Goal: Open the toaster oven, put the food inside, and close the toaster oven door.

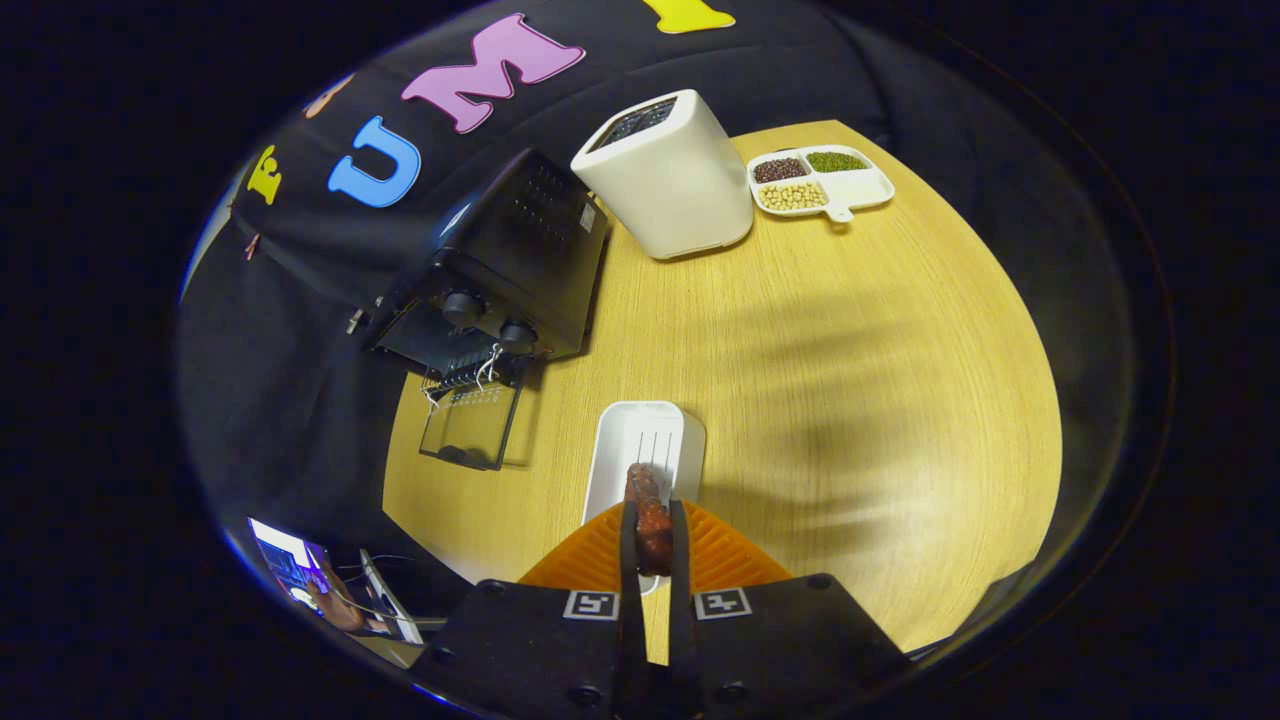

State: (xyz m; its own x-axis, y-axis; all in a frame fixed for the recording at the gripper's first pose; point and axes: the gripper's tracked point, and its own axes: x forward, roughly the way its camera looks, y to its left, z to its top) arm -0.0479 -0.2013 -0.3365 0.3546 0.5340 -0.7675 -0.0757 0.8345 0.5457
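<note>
A black toaster oven point(500, 270) stands at the back left of the wooden table point(850, 400), its glass door point(470, 425) folded down flat and a wire rack showing at its mouth. My gripper point(652, 525) is shut on a reddish-brown piece of food point(648, 515), held between both fingers. The food hangs over the near end of a white oblong tray point(640, 445), which lies just ahead of the fingers. The oven sits well beyond the fingers and off to the left.
A tall white container point(665, 180) stands behind the tray, right of the oven. A white divided dish point(820, 182) with beans and grains sits at the far edge. A screen and cables point(320, 590) lie below the table's left edge.
</note>
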